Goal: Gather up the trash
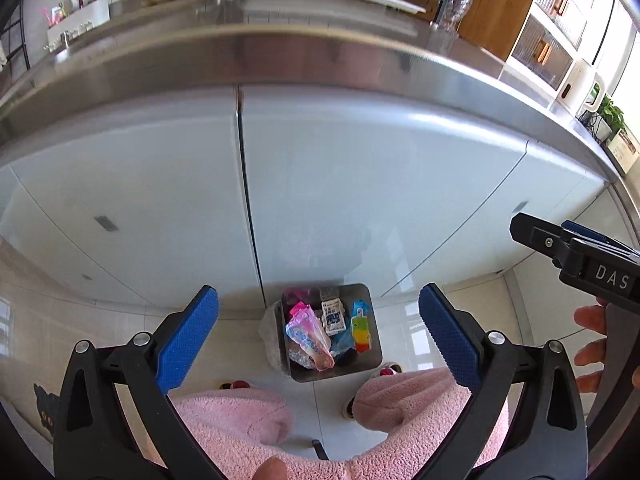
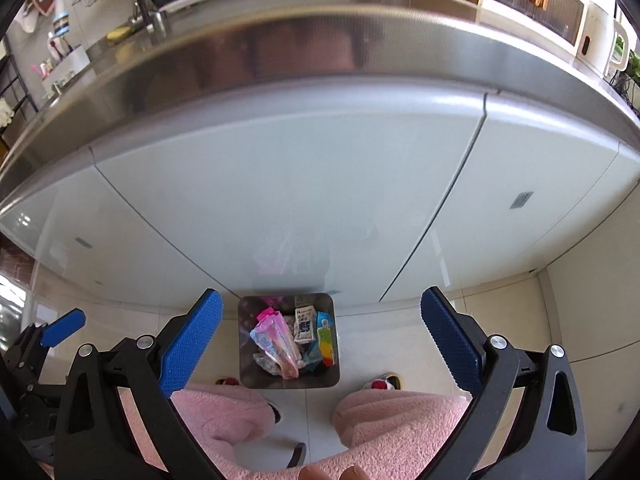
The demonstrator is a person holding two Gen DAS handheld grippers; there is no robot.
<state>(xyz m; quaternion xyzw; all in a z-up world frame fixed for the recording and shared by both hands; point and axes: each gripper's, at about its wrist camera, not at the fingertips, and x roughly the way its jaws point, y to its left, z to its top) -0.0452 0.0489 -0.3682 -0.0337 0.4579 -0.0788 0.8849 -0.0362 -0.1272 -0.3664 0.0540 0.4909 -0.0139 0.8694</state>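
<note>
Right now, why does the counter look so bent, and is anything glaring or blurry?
Left wrist view: fisheye lens bows the steel counter edge; window glare whitens the upper right. Right wrist view: same bowing; a blurry pinkish reflection on the counter edge; the trash bin looks sharp.

**What the two wrist views leave unclear**

The printing on the white carton [image 1: 334,316] in the metal trash bin [image 1: 370,354] is too small to read. Lower wrappers are buried under the pink pouch [image 2: 276,344]. A crumpled clear bag [image 1: 270,334] sits half hidden behind the bin's left wall. The right gripper [image 1: 576,254] is cut off by the left view's edge. Slippers [image 2: 382,383] peek from under pink fleece trousers [image 2: 400,420]. Countertop items are blurred.
</note>
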